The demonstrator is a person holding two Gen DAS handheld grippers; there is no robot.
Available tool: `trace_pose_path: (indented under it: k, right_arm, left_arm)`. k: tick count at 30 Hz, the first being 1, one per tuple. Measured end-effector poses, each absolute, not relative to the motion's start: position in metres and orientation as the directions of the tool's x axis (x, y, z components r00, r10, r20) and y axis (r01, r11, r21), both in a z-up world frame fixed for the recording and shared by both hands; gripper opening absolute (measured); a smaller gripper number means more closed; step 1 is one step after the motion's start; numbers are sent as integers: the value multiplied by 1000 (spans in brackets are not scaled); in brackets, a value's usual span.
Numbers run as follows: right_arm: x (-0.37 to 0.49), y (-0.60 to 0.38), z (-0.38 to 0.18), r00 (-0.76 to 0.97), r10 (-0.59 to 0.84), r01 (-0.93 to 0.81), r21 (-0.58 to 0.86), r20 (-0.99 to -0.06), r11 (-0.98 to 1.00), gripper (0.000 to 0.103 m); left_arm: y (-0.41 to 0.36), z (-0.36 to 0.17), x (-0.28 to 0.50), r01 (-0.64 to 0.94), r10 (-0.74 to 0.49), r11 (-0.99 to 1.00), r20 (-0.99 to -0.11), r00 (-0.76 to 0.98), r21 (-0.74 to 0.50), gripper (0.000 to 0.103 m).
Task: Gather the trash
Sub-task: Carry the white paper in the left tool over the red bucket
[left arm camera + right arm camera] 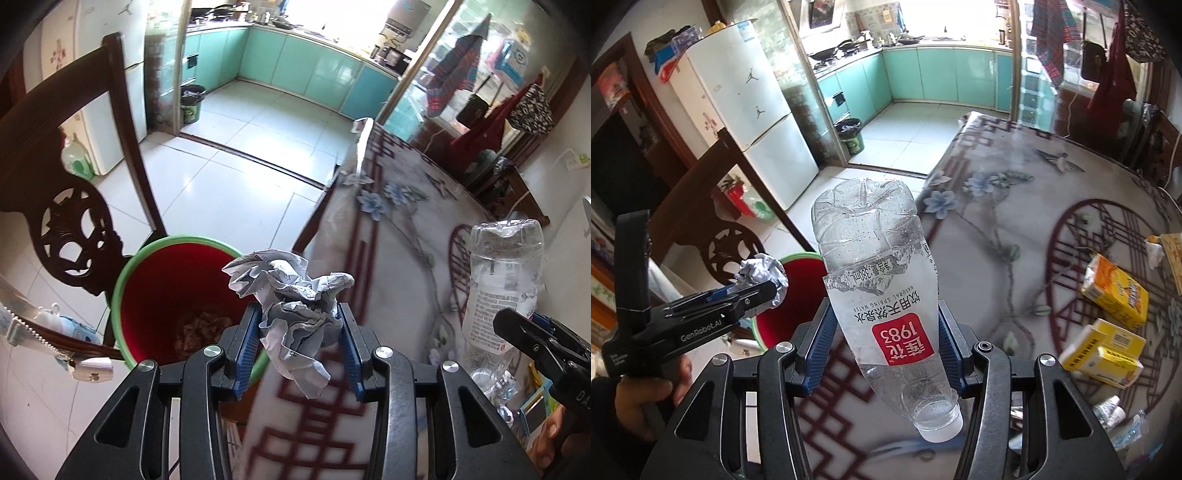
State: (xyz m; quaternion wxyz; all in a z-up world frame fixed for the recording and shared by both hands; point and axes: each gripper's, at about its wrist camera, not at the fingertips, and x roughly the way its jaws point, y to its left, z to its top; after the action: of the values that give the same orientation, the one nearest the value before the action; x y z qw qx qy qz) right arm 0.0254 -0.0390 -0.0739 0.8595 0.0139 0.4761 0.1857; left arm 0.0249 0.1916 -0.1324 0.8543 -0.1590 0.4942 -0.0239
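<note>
My left gripper [298,343] is shut on a crumpled paper ball [291,306], held just over the table's left edge, beside a red bin with a green rim [162,288]. The bin stands on the floor and holds some brownish trash. My right gripper [884,343] is shut on an empty clear water bottle [882,295] with a red label, cap end down, above the table. The bottle also shows in the left wrist view [502,288], and the paper ball [762,275] and bin [798,269] in the right wrist view.
The table has a floral cloth [1015,229]. Two yellow cartons [1115,291] [1102,352] and small wrappers [1112,410] lie on its right side. A dark carved wooden chair [74,221] stands left of the bin. A second bin [851,134] stands by the kitchen doorway.
</note>
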Motion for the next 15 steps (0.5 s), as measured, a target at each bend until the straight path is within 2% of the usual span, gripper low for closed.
trace_pose_path:
  k: [15]
  right_arm:
    - [50, 42, -100, 373, 385, -399, 228, -844, 888, 51]
  left_arm:
    - [275, -163, 30, -240, -139, 929, -868, 476, -281, 38]
